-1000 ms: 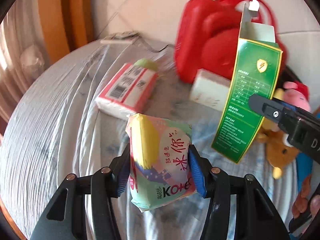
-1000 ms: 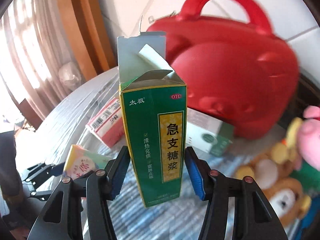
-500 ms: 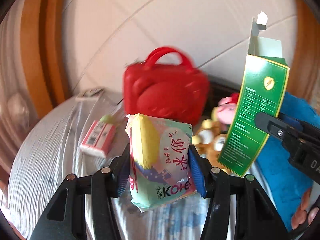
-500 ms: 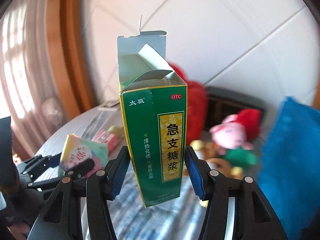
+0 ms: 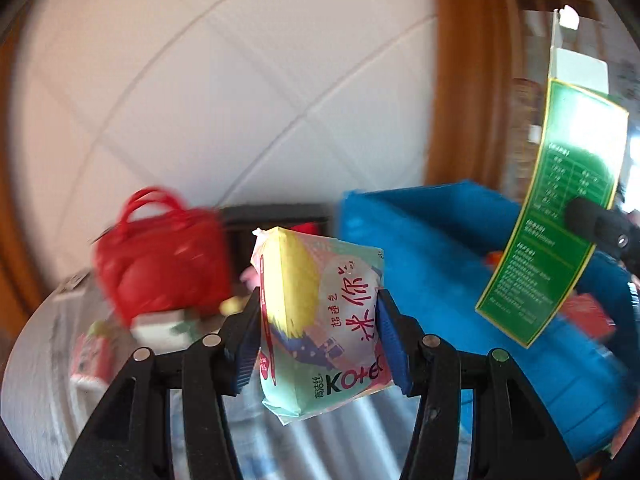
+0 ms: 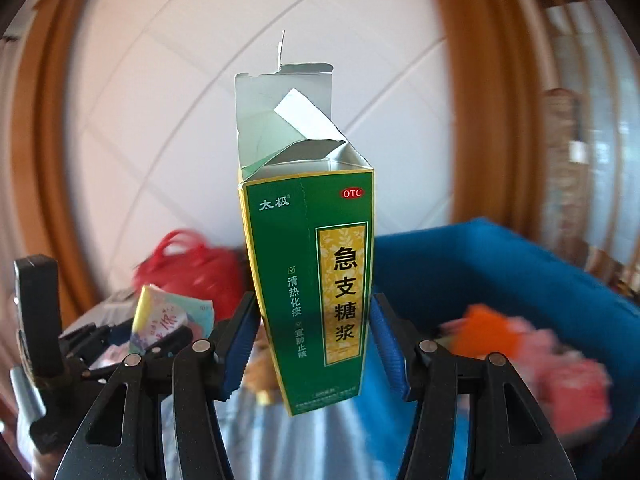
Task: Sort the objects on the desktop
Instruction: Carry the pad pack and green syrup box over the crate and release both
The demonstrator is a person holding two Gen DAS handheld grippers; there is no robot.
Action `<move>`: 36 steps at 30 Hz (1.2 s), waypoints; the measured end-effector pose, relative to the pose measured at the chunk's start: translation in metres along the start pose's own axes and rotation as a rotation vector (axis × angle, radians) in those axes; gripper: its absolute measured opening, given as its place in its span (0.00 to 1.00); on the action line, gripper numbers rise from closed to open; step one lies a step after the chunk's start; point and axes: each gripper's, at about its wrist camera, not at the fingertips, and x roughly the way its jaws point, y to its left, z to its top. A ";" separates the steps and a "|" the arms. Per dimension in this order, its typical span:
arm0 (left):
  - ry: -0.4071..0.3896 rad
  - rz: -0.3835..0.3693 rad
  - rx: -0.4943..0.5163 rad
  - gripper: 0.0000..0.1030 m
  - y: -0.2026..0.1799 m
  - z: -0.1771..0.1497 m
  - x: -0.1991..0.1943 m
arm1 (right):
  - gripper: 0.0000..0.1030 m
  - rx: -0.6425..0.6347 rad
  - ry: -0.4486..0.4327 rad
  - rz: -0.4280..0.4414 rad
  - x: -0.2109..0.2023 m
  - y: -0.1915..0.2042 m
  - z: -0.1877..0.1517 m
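Observation:
My left gripper (image 5: 318, 342) is shut on a soft pastel tissue pack (image 5: 320, 320), held in the air with both blue pads pressed on its sides. My right gripper (image 6: 312, 344) is shut on a tall green medicine box (image 6: 312, 280) whose top flaps stand open. In the left wrist view that green box (image 5: 556, 216) hangs at the upper right over a blue bin (image 5: 460, 264). From the right wrist, the tissue pack (image 6: 168, 320) and the left gripper show at the lower left. The blue bin (image 6: 500, 272) lies ahead to the right, with orange and pink items inside.
A red handbag (image 5: 160, 256) stands at the back left beside a small white box (image 5: 160, 324) and a red-and-white packet (image 5: 90, 356) on the striped cloth. A soft toy (image 6: 260, 372) peeks behind the green box. A tiled wall and wooden frame rise behind.
Both grippers have risen and swung right with their loads. The red handbag slid from centre to the left, and the blue bin has come into view ahead.

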 end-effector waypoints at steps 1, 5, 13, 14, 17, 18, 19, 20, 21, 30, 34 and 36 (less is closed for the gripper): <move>-0.007 -0.029 0.012 0.51 -0.013 0.006 0.001 | 0.54 0.019 -0.018 -0.041 -0.012 -0.017 0.005; -0.036 -0.139 0.075 0.51 -0.071 0.028 0.007 | 0.54 0.069 -0.063 -0.201 -0.050 -0.071 0.021; -0.029 -0.265 0.206 0.51 -0.172 0.048 0.031 | 0.54 0.137 -0.016 -0.409 -0.071 -0.158 0.032; -0.025 -0.271 0.218 0.51 -0.181 0.048 0.035 | 0.54 0.140 0.002 -0.422 -0.070 -0.165 0.032; -0.006 -0.284 0.250 0.51 -0.210 0.048 0.042 | 0.54 0.146 0.049 -0.443 -0.058 -0.181 0.026; 0.005 -0.287 0.259 0.51 -0.217 0.047 0.046 | 0.54 0.145 0.063 -0.446 -0.059 -0.186 0.023; 0.014 -0.287 0.265 0.51 -0.224 0.046 0.048 | 0.54 0.147 0.083 -0.447 -0.055 -0.191 0.020; 0.023 -0.285 0.271 0.51 -0.229 0.044 0.053 | 0.54 0.148 0.098 -0.446 -0.049 -0.197 0.018; 0.033 -0.281 0.277 0.51 -0.235 0.042 0.057 | 0.54 0.148 0.111 -0.443 -0.045 -0.202 0.016; 0.079 -0.238 0.271 0.54 -0.244 0.032 0.071 | 0.55 0.145 0.192 -0.408 -0.018 -0.234 -0.006; 0.071 -0.219 0.285 0.62 -0.246 0.029 0.074 | 0.56 0.140 0.219 -0.398 -0.009 -0.235 -0.011; 0.063 -0.209 0.284 0.73 -0.247 0.029 0.074 | 0.57 0.137 0.239 -0.392 -0.004 -0.235 -0.012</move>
